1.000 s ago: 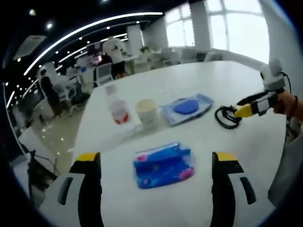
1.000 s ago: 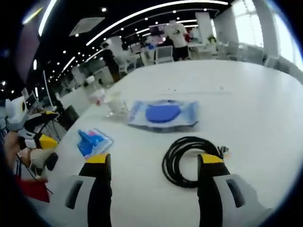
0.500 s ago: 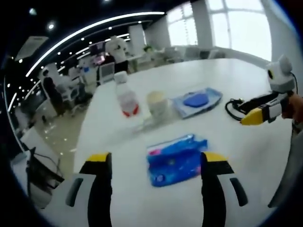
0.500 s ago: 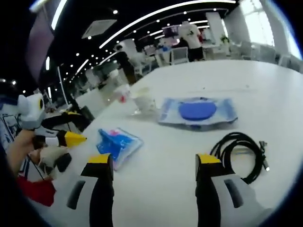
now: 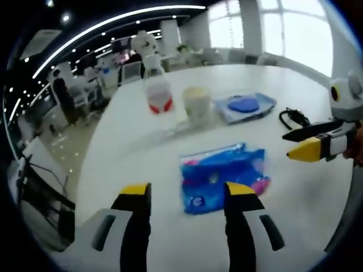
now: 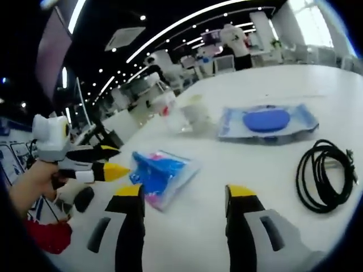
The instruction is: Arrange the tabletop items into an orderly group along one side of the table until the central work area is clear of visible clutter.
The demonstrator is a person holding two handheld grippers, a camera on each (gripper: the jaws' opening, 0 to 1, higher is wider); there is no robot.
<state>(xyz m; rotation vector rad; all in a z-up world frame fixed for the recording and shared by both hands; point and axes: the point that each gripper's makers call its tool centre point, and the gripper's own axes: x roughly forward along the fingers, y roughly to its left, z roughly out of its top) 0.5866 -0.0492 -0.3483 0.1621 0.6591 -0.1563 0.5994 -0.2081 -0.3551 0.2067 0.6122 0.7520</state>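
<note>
Pouch: blue pouch point(image 5: 222, 177) lies flat on the counter point(image 5: 130, 153), centre frame, long axis across.
Nearer: left gripper point(image 5: 184, 199), jaws released, straddling its near edge.
Right gripper point(image 6: 184, 198): released, pouch point(image 6: 161, 175) upper left.

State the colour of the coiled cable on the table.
Black. The coiled cable shows best in the right gripper view.

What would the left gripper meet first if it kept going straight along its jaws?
Most likely the blue packet: it lies on the white table just beyond the open left gripper, roughly between its jaws. The bottle and cup stand farther on; depth is uncertain.
</note>
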